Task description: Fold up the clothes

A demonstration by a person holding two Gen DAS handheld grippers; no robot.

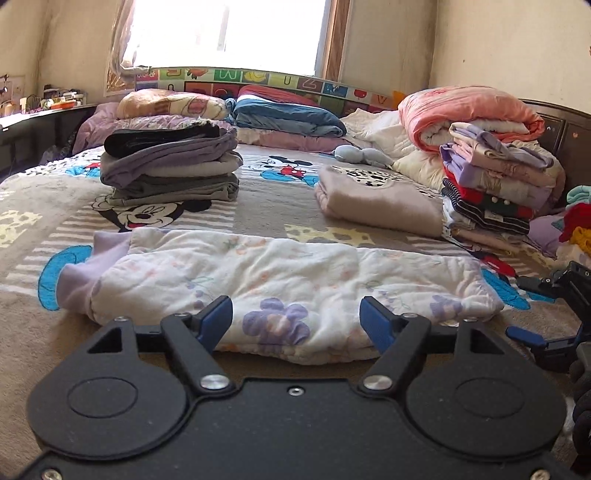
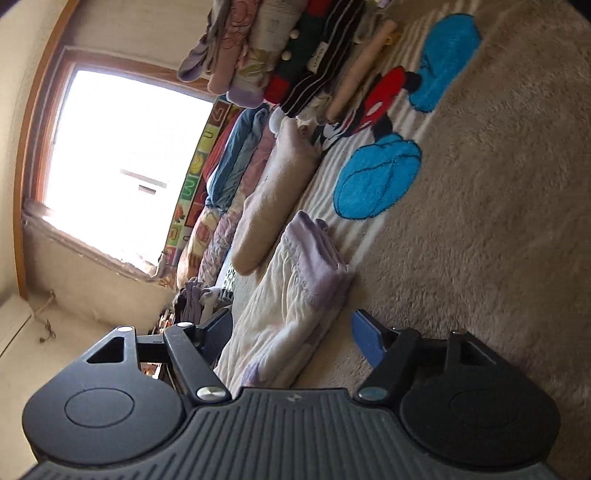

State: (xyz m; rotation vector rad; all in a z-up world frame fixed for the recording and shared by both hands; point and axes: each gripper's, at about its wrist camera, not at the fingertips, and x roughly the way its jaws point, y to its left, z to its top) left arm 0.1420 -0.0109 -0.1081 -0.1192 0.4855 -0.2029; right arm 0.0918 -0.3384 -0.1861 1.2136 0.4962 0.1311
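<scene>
While my left gripper (image 1: 296, 319) hung low over the bed, its blue-padded fingers (image 1: 216, 317) stood wide apart and held nothing.

Left wrist view, items recorded:
- One white floral quilted garment (image 1: 280, 284), folded into a long band with lilac cuffs at its left end, lying flat on the cartoon-mouse blanket (image 1: 258, 206) directly ahead of my fingers, its near edge between them.
- One stack of folded dark and grey clothes (image 1: 170, 162), far left on the blanket.
- One folded beige garment with spotted print (image 1: 376, 199), right of centre, well apart from the floral piece.
- One taller stack of folded children's clothes (image 1: 495, 181), just beside the beige garment on its right.
- One rolled pink quilt (image 1: 469, 110) behind that stack; a blue quilt (image 1: 284, 114) and pillows by the window (image 1: 229, 29).
- My right gripper (image 1: 546, 314), partly visible at the right edge, near the garment's right end.

Right wrist view, tilted sideways, items recorded:
- My right gripper (image 2: 291, 332), fingers spread wide, gripping nothing, with one blue pad (image 2: 367, 339) just above the blanket (image 2: 498, 221).
- The floral garment (image 2: 291, 306), its lilac-trimmed end lying between my fingers; contact could not be told.
- The beige garment (image 2: 273, 206) beyond it, then the children's stack (image 2: 295, 51) at the top.
</scene>
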